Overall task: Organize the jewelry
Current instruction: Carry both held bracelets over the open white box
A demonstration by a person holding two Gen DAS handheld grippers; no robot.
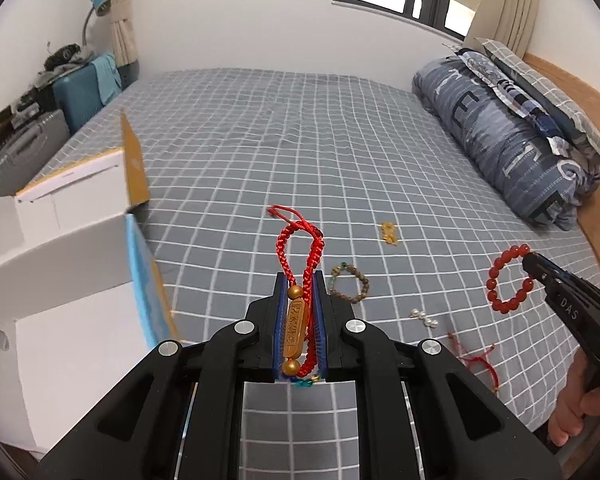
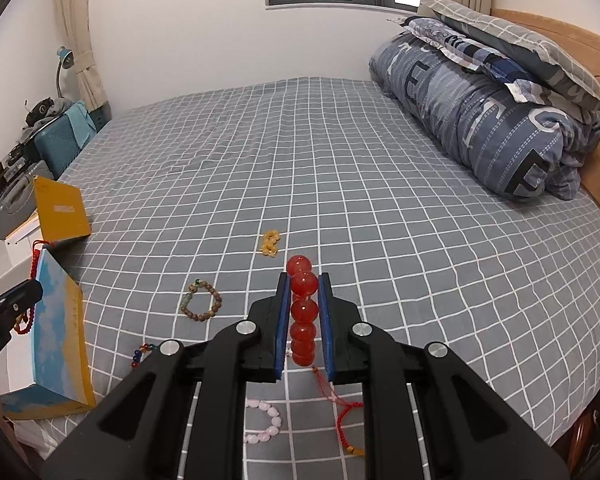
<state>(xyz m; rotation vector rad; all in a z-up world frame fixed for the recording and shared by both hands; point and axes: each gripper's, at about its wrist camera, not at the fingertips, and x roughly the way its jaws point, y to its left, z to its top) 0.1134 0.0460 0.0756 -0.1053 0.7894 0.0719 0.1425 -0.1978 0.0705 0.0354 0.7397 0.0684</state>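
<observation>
Left gripper (image 1: 300,280) clamped on a red cord bracelet (image 1: 298,276) w/ gold charm, held above the bed (image 1: 260,140), just right of the open white box (image 1: 60,240). Right gripper (image 2: 303,280) pinched on a red bead bracelet (image 2: 302,312), further right of the box. On the bed beyond the box: brown bead bracelet (image 1: 346,284), yellow piece (image 1: 389,233), pearls (image 1: 424,317), thin red string bracelet (image 1: 480,360), pink bead bracelet (image 2: 266,420).
</observation>
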